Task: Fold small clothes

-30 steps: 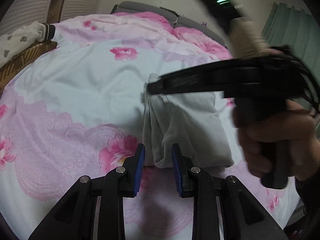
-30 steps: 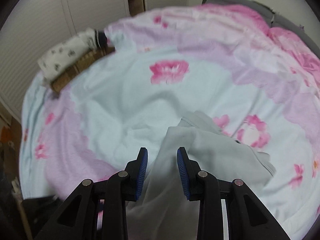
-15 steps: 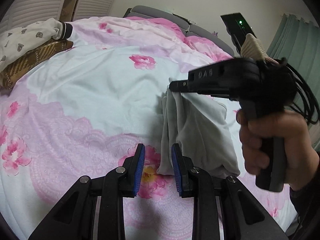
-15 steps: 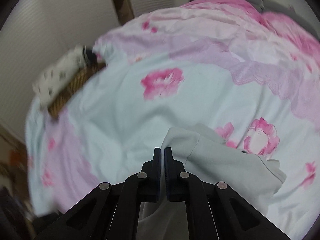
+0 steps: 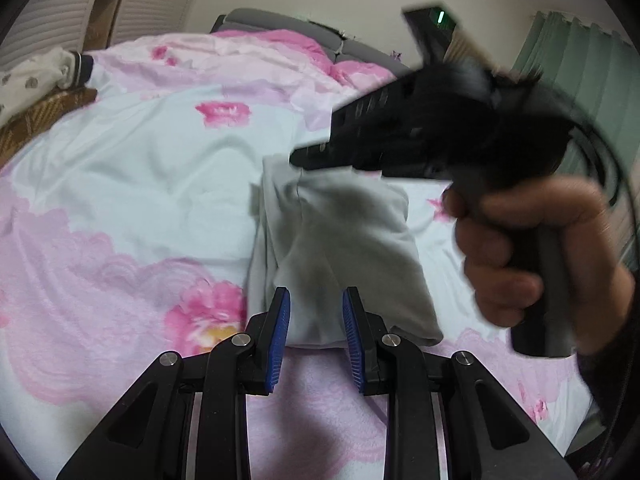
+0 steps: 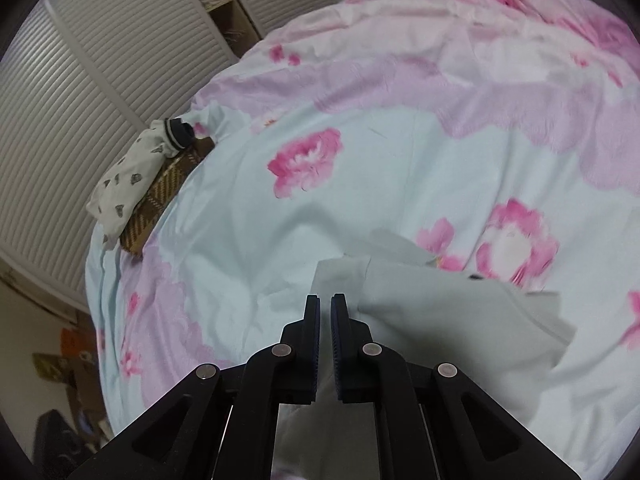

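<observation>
A small pale grey garment point(image 5: 344, 240) lies partly folded on the floral bedspread point(image 5: 132, 168). My left gripper point(image 5: 314, 332) is open, its blue-padded fingers either side of the garment's near edge. My right gripper point(image 6: 325, 304) is shut on the garment's far corner point(image 6: 340, 276) and holds it lifted. In the left wrist view the right gripper point(image 5: 304, 158) comes in from the right, held by a hand point(image 5: 528, 248), pinching the cloth's top edge. The rest of the garment point(image 6: 460, 320) spreads to the right in the right wrist view.
A folded white patterned garment point(image 6: 132, 176) rests on a brown woven piece point(image 6: 160, 200) at the bed's left edge. Louvred closet doors point(image 6: 80, 80) stand behind it. Green curtains point(image 5: 580, 64) hang at the right. A grey headboard point(image 5: 280, 24) is at the far end.
My right gripper closed on the garment's corner and lifted it, then carried it towards the right. My left gripper shifted so its open fingers straddle the garment's near edge.
</observation>
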The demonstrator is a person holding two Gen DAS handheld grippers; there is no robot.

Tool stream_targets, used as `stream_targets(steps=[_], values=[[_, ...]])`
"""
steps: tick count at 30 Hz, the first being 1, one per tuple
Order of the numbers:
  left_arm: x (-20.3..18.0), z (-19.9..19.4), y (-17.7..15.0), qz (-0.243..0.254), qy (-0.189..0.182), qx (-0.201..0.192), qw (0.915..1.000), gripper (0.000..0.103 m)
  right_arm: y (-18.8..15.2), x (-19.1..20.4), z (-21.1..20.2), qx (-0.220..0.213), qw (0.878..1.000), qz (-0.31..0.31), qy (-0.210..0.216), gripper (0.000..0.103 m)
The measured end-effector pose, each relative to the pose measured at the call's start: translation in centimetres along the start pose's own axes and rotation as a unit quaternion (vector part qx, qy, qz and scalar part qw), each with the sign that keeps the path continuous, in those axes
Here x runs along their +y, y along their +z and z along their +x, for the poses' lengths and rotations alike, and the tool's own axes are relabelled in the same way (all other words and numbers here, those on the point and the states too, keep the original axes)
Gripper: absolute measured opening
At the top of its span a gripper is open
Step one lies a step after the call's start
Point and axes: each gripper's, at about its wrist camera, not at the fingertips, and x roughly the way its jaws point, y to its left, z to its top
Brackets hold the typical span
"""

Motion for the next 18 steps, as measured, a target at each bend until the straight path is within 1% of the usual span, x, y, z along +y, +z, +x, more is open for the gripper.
stream_targets(steps=[3, 6, 8, 10, 14, 15, 18], values=[[0.3, 0.8, -0.6, -0.008, 0.007, 0.006, 0.9999, 0.026, 0.1, 0.5, 0.5, 0.021, 1.0, -0.017, -0.001, 0.007], [0.6, 0.8, -1.0, -0.008, 0.012, 0.004, 0.9999, 0.026, -0.3, 1.5, 2.2, 0.053, 0.998, -0.045, -0.013, 0.007], [0.8, 0.9, -1.1, -0.012, 0.01, 0.004, 0.9999, 0.026, -0.9, 2.1, 3.8, 0.075, 0.994, -0.063, -0.039, 0.007], [0.9, 1.0, -1.4, -0.015, 0.008, 0.005, 0.9998, 0.026, -1.3, 2.3, 4.7, 0.083, 0.992, -0.074, -0.061, 0.007], [1.1, 1.5, -1.9, -0.022, 0.002, 0.012, 0.9997, 0.024, -1.3, 2.4, 4.4, 0.063, 0.992, -0.083, -0.07, 0.004], [1.1, 1.6, -2.0, -0.023, 0.001, 0.013, 0.9996, 0.021, -1.1, 2.3, 4.1, 0.055, 0.992, -0.084, -0.072, 0.003], [1.3, 1.8, -2.2, -0.026, 0.002, 0.015, 0.9996, 0.021, -0.4, 2.0, 3.1, 0.031, 0.995, -0.074, -0.064, 0.002]])
